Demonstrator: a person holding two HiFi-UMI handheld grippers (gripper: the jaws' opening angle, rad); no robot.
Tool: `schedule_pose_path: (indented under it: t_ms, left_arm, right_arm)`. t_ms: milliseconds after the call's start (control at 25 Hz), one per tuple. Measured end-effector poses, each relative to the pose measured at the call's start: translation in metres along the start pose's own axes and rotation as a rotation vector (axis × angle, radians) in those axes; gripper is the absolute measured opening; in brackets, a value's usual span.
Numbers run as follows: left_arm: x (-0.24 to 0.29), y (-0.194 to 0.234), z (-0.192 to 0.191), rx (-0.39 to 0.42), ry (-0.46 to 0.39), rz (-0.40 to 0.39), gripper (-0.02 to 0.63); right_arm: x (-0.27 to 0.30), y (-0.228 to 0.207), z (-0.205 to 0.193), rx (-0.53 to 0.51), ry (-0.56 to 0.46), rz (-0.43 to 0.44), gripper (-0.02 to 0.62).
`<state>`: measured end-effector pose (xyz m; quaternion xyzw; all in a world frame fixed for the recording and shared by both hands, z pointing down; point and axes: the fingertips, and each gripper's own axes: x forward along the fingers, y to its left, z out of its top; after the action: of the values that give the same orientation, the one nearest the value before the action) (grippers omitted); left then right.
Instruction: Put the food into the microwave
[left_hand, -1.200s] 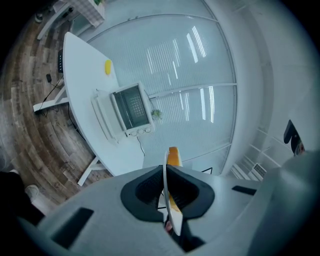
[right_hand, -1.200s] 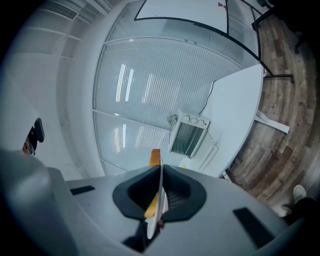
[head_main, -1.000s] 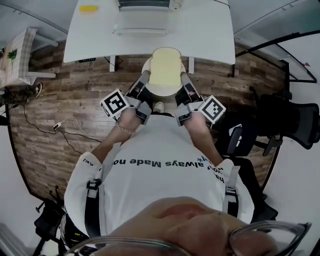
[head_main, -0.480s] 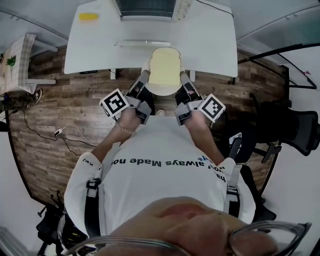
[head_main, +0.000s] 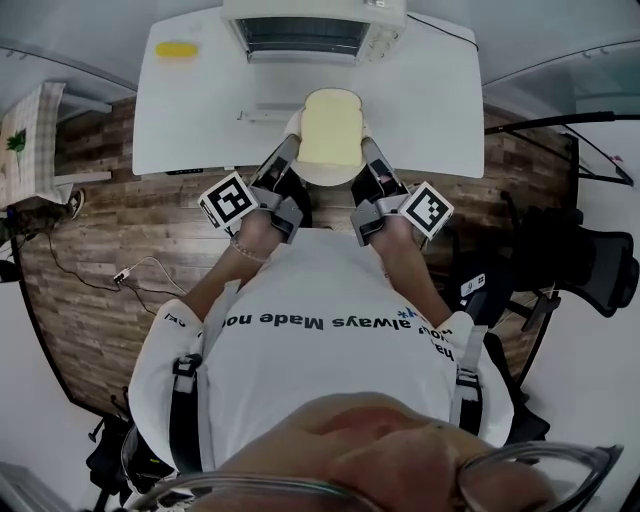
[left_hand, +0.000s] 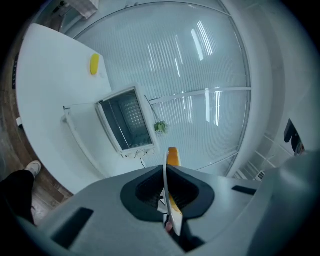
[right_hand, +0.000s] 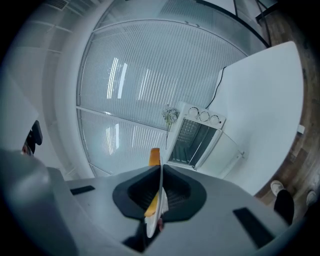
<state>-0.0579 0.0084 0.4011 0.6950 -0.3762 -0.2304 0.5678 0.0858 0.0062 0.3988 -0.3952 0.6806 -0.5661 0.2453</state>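
Left gripper (head_main: 287, 152) and right gripper (head_main: 368, 152), both clamped on the plate (head_main: 325, 180) rim, should carry the bread slice (head_main: 330, 130) level into the microwave (head_main: 310, 32) at the table's (head_main: 430, 110) far edge.

1. This looks like an office-style test room rather than a home kitchen. A plain white counter (head_main: 200, 110) stands free on a wood-plank floor (head_main: 110, 220) and carries a lone microwave (head_main: 305, 35).
2. Curved glazed walls (left_hand: 200, 70) with slatted blinds close the room in, like a partitioned workplace.
3. A black office chair (head_main: 585, 250) sits at the right.
4. A loose cable (head_main: 135, 270) with a plug trails across the floor, and a small cloth-covered table (head_main: 30, 125) stands at the left.
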Motion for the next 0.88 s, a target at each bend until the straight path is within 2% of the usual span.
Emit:
schedule_pose_path:
  t_ms: [440,880]
  left_arm:
    - [0.048,0.01,0.069,-0.043,0.003,-0.034,0.018]
    - [0.072,0.022,0.113,-0.026,0.009,-0.037,0.018]
  right_arm:
    - [0.078,0.002,0.023,0.002,-0.026,-0.019,0.02]
    - [0.125,0.005,0.035,0.0,-0.053,-0.022,0.02]
